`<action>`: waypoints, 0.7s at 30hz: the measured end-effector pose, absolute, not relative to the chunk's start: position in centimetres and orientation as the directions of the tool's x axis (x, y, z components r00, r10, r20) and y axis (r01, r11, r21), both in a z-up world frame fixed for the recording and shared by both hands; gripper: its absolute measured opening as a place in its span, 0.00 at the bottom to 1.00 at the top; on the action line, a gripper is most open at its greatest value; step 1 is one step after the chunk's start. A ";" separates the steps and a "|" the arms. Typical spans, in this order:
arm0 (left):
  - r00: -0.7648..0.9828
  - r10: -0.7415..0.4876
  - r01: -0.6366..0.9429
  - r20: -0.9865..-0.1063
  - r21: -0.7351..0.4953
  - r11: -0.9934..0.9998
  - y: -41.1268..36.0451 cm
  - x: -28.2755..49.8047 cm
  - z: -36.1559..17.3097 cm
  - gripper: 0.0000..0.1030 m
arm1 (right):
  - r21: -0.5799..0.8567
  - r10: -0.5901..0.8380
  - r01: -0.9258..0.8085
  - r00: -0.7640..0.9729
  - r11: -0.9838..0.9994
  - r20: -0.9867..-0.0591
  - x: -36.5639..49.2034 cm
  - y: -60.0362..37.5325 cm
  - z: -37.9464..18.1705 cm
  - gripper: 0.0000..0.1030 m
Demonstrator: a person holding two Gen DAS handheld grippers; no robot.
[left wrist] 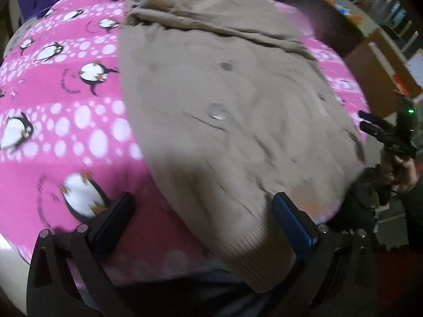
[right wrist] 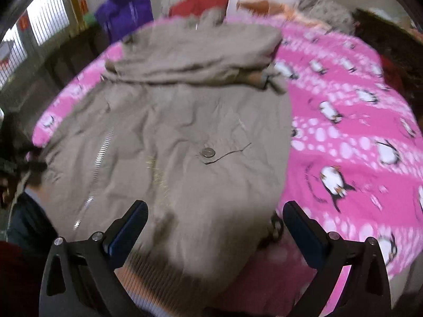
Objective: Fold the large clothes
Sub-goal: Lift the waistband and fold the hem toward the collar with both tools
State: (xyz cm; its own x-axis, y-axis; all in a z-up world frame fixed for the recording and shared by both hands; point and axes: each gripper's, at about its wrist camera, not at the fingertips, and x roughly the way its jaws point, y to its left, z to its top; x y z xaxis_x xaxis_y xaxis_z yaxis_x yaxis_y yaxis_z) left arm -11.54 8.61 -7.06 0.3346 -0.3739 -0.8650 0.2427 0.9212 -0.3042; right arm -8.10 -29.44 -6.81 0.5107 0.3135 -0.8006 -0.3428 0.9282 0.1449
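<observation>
Nearby, purple bag (right wrist: 124, 13) beyond beige jacket (right wrist: 171, 121) on penguin blanket (right wrist: 357, 121)

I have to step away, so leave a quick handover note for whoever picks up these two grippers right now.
Left gripper: jaws open, holding nothing, at the ribbed hem.
Right gripper: jaws open, holding nothing, also over the hem edge.
The beige jacket lies spread flat on the pink penguin blanket, with its hood or upper part bunched at the far end.
Done: laid out. Left: all folds; probably start by gripping the hem.
</observation>
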 end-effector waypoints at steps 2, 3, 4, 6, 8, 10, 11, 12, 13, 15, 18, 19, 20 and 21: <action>0.333 -0.465 0.252 -0.821 -0.397 0.882 8.8 -12.1 -6.8 1.00 | 0.179 0.327 -0.313 0.527 0.933 -0.784 -9.6 -30.4 -6.9 0.99; 0.322 -0.520 0.251 -0.791 -0.459 0.852 9.0 -12.2 -6.9 1.00 | 0.185 0.325 -0.299 0.535 0.936 -0.780 -10.3 -31.0 -7.1 0.99; 0.318 -0.552 0.246 -0.771 -0.495 0.833 8.9 -12.3 -7.0 1.00 | 0.200 0.332 -0.290 0.539 0.936 -0.774 -11.1 -31.5 -7.2 0.98; 0.330 -0.509 0.241 -0.795 -0.451 0.860 8.1 -12.2 -7.2 1.00 | 0.201 0.321 -0.268 0.549 0.942 -0.772 -12.2 -32.2 -7.8 0.98; 0.348 -0.465 0.236 -0.814 -0.404 0.884 7.3 -12.0 -7.0 0.98 | 0.177 0.280 -0.232 0.562 0.956 -0.778 -12.3 -32.6 -7.7 0.98; 0.370 -0.424 0.224 -0.827 -0.364 0.904 6.7 -12.0 -6.9 0.98 | 0.207 0.278 -0.188 0.562 0.960 -0.779 -12.5 -33.3 -8.0 0.98; 0.376 -0.414 0.221 -0.829 -0.354 0.909 7.0 -12.1 -6.9 0.98 | 0.234 0.292 -0.175 0.559 0.956 -0.776 -12.7 -33.7 -8.1 0.98; 0.385 -0.404 0.219 -0.830 -0.343 0.913 6.7 -12.0 -7.0 0.98 | 0.261 0.308 -0.165 0.556 0.951 -0.772 -13.0 -33.9 -8.2 0.98; 0.395 -0.397 0.219 -0.828 -0.334 0.917 6.7 -12.1 -7.0 0.93 | 0.278 0.324 -0.167 0.552 0.946 -0.769 -13.2 -34.1 -8.3 0.98; 0.402 -0.401 0.208 -0.823 -0.345 0.915 6.9 -11.8 -7.2 0.82 | 0.287 0.345 -0.191 0.540 0.939 -0.768 -13.4 -33.8 -8.7 0.97; 0.398 -0.406 0.157 -0.822 -0.375 0.914 7.8 -11.6 -7.4 0.52 | 0.311 0.375 -0.210 0.518 0.927 -0.769 -13.3 -33.4 -9.3 0.86; 0.398 -0.409 0.140 -0.821 -0.386 0.912 8.2 -11.5 -7.4 0.48 | 0.320 0.383 -0.210 0.526 0.924 -0.759 -13.2 -33.3 -9.2 0.78; 0.397 -0.423 0.125 -0.815 -0.409 0.904 8.6 -11.4 -7.4 0.48 | 0.332 0.395 -0.215 0.534 0.919 -0.748 -13.0 -33.3 -8.9 0.72; 0.395 -0.434 0.113 -0.810 -0.426 0.898 8.9 -11.3 -7.5 0.48 | 0.355 0.423 -0.229 0.529 0.906 -0.736 -12.7 -33.1 -8.8 0.71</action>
State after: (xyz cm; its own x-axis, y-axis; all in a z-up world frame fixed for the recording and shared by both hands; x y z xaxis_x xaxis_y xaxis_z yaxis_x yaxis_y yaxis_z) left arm -11.29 8.88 -7.53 0.3951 -0.4338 -0.8097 0.1130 0.8977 -0.4259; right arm -12.71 -33.06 -8.78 0.5289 0.4226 -0.7360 -0.2294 0.9061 0.3554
